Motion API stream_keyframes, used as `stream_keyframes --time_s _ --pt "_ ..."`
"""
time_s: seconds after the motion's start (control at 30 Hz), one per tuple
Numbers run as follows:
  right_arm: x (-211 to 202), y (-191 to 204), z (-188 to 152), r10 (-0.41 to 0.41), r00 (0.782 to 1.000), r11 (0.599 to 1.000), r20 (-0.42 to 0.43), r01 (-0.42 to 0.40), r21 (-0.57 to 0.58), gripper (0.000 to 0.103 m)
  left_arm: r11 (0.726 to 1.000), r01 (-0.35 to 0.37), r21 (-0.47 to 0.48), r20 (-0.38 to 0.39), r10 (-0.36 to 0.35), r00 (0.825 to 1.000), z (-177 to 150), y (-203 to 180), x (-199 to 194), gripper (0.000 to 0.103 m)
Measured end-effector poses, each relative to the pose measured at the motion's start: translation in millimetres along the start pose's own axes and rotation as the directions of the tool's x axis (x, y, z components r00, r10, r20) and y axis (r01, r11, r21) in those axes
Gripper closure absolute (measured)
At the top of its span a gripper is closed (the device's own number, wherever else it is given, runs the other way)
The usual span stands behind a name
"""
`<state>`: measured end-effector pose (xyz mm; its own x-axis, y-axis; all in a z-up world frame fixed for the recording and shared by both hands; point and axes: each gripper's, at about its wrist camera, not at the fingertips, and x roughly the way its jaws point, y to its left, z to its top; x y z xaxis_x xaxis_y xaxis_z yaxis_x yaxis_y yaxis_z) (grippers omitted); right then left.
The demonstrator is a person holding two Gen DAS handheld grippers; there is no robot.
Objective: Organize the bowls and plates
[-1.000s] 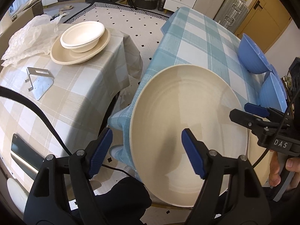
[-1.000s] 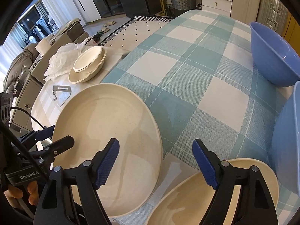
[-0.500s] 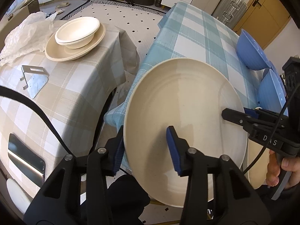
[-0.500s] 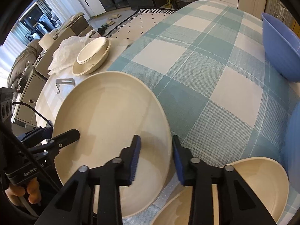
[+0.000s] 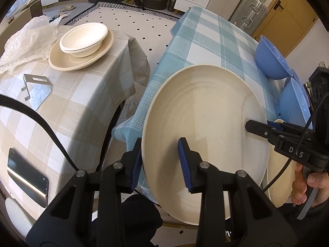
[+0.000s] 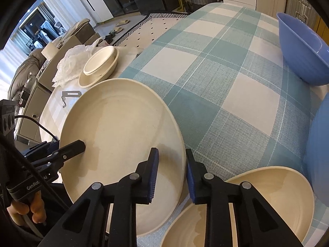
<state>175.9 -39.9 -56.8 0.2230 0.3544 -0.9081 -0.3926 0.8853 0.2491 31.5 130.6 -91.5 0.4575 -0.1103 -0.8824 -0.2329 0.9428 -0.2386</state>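
A large cream plate (image 5: pixel 205 127) is held at the near edge of the blue checked table (image 5: pixel 207 41). My left gripper (image 5: pixel 161 160) is shut on its left rim. My right gripper (image 6: pixel 171 175) is shut on its right rim; the plate fills the left of the right wrist view (image 6: pixel 119 127). A second cream plate (image 6: pixel 267 189) lies beneath at the table's near edge. On the beige checked table (image 5: pixel 67 103) a cream plate (image 5: pixel 61 61) carries stacked cream bowls (image 5: pixel 84 37). Blue bowls (image 5: pixel 271 61) stand at the blue table's right side.
A metal bracket (image 5: pixel 36 90) and crumpled clear plastic (image 5: pixel 26 41) lie on the beige table, and a phone (image 5: pixel 28 175) lies at its near edge. A gap of floor separates the two tables. A basket, drawers and suitcases stand at the back.
Both grippers went from open to shut on opposite rims of the large cream plate. The plate has shifted slightly toward the left.
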Motion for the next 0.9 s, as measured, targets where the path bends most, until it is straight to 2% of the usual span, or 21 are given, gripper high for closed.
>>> stream_keyframes --time_s 0.43,0.53,0.57,0.63,0.9 --pt "-16.9 -4.1 -3.6 0.009 0.999 1.000 0.041 -0.010 0.012 0.080 1.000 0.022 -0.010 0.032 -0.022 0.999 0.0 -0.3 -9.5 0.077" --pt "-19.5 -9.4 -3.7 0.007 0.999 1.000 0.049 -0.008 0.030 0.085 1.000 0.028 -0.013 0.033 -0.028 0.999 0.1 0.6 -10.7 0.080" --pt "-19.3 -10.6 -3.5 0.003 0.999 0.999 0.050 -0.004 0.035 0.087 1.000 0.023 -0.014 0.033 -0.023 0.999 0.2 0.9 -10.7 0.085" --pt "-18.4 -14.0 -3.5 0.007 0.999 0.999 0.044 -0.009 0.042 0.088 1.000 0.013 -0.012 0.025 -0.012 1.000 0.4 1.3 -9.5 0.089" --pt "-18.1 -14.3 -2.8 0.014 0.999 0.999 0.047 -0.017 0.052 0.088 1.000 0.004 -0.010 0.023 -0.004 1.000 0.4 0.5 -8.3 0.090"
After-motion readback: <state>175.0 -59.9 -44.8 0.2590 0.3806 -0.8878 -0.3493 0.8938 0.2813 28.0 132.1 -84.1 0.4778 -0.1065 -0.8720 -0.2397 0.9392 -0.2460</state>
